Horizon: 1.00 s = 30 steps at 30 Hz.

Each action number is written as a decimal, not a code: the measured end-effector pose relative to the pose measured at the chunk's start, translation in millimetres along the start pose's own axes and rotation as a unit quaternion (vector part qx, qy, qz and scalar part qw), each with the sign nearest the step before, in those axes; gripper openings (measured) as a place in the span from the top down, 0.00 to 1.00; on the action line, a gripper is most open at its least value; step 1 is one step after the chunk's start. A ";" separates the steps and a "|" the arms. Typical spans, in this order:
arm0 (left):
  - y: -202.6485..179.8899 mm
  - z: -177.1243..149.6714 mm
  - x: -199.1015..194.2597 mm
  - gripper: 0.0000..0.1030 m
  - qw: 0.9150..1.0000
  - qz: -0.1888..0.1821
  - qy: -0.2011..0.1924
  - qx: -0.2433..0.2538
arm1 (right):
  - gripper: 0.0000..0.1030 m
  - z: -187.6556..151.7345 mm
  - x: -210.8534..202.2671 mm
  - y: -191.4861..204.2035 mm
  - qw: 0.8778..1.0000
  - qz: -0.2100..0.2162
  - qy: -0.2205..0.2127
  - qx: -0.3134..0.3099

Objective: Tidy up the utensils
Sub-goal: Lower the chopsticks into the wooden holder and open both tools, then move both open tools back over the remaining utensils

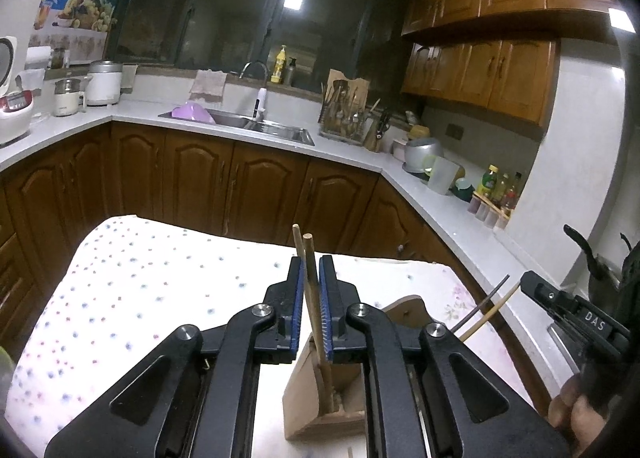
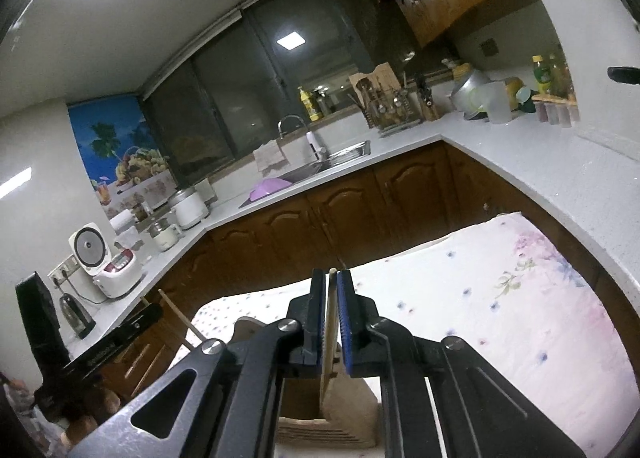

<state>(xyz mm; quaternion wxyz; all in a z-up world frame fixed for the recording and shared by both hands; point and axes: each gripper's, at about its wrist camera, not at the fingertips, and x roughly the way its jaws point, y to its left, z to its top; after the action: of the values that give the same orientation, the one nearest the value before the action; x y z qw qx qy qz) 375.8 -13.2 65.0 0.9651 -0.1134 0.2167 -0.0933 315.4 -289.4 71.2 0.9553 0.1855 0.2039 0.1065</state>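
Between left tool (image 1: 310,290) pads: chopstick pair (image 1: 309,278), pinched upright, tips down inside wooden holder (image 1: 320,406) below. Right tool (image 2: 330,314) clamps another chopstick (image 2: 329,334) likewise, for slotting.

Matt wooden chopsticks (image 1: 310,278) are seen above a matt wooden holder (image 1: 316,402), which is set on a soft dotted cloth (image 1: 140,278).

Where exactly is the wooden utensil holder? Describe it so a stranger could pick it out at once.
Start at the table with the dotted cloth in front of the kitchen cabinets. At its near edge, just below the left gripper, stands the wooden utensil holder, an open tan box. It is the only wooden thing on the cloth, and the chopsticks held by that gripper reach down into it.
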 end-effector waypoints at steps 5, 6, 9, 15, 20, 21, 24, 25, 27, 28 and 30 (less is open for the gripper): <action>6.1 -3.0 -10.2 0.57 1.000 0.004 -0.004 -0.007 | 0.63 -2.2 -9.5 -2.0 1.000 0.009 -0.006 0.015; 7.3 -4.0 -13.0 0.55 1.000 0.004 -0.003 -0.009 | 0.59 -2.5 -12.3 -1.7 1.000 0.009 -0.009 0.017; 10.2 -9.2 -26.5 0.29 1.000 0.022 -0.003 -0.010 | 0.51 -5.4 -24.2 -0.5 1.000 0.012 -0.010 0.012; 20.6 -33.2 -55.1 0.16 0.999 0.040 0.019 -0.014 | 0.25 -25.0 -54.9 0.4 1.000 0.016 -0.003 0.009; 28.7 -64.4 -79.0 0.16 0.997 0.041 0.056 -0.021 | 0.25 -48.1 -81.1 3.4 1.000 0.016 0.017 0.008; 29.0 -69.5 -83.8 0.16 0.997 0.040 0.061 -0.022 | 0.25 -51.2 -84.9 2.9 1.000 0.016 0.019 0.007; 27.3 -87.4 -102.9 0.16 0.996 0.042 0.072 -0.020 | 0.25 -69.0 -101.1 6.6 0.999 0.002 0.031 -0.007; 25.8 -92.8 -108.1 0.16 0.996 0.041 0.075 -0.019 | 0.25 -73.0 -104.1 6.5 0.999 -0.002 0.035 -0.010; 23.4 -104.9 -117.9 0.15 0.995 0.041 0.086 -0.013 | 0.25 -87.2 -112.9 6.0 0.999 -0.012 0.047 -0.014; 23.1 -109.2 -120.9 0.15 0.995 0.040 0.090 -0.012 | 0.25 -92.2 -116.3 4.5 0.998 -0.015 0.052 -0.013; 21.1 -120.8 -128.6 0.15 0.994 0.036 0.104 -0.009 | 0.25 -101.4 -123.2 2.0 0.998 -0.019 0.063 -0.010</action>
<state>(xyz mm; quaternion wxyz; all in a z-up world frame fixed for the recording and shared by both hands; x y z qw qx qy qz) 211.2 14.9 4.3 0.9388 -0.1044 0.3211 -0.0681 161.5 -290.5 29.3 0.9441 0.1649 0.2666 0.1014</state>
